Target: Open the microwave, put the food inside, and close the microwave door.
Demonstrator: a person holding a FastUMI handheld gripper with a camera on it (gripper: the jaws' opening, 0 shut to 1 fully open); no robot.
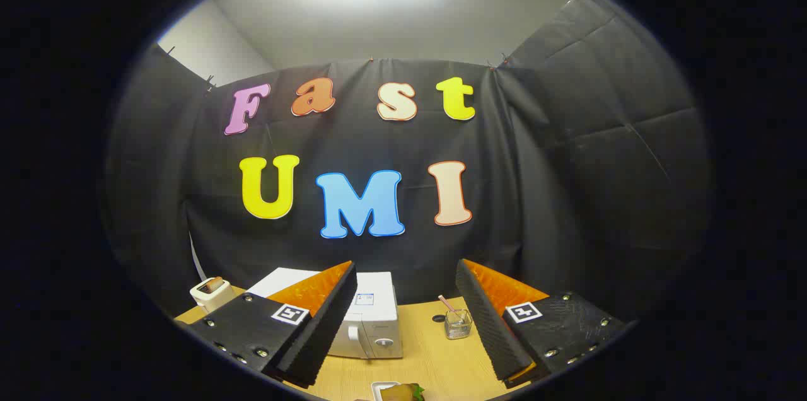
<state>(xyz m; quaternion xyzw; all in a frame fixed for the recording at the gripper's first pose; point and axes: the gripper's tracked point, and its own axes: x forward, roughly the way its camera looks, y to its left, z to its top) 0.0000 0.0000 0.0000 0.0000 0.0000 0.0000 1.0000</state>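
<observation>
1. Seemingly at the very start of the job, the gripper (403,325) hangs above the wooden surface (435,360) with its two fingers spread wide, nothing held between them.

2. A white microwave (369,319) stands just ahead of the fingers, towards the left one, which covers much of its front; its door looks closed, and a round knob shows on the control panel.

3. The food (403,392), something brown with a bit of green on a small white plate (381,388), lies nearest the gripper, between the fingers and in front of the microwave.

4. Judged from this view, the food is soft and light and would squash under a hard squeeze; the stiff plate rim looks the safer hold, though glazed and likely slippery.

5. The microwave door should swing stiffly on its hinge; its handle or edge is hidden behind the left finger, so where to pull cannot be told.

6. A small glass jar (458,324) with a stick in it stands beside the right finger, and a white toaster (211,292) sits beyond the left one; plate and food are cut off below
</observation>
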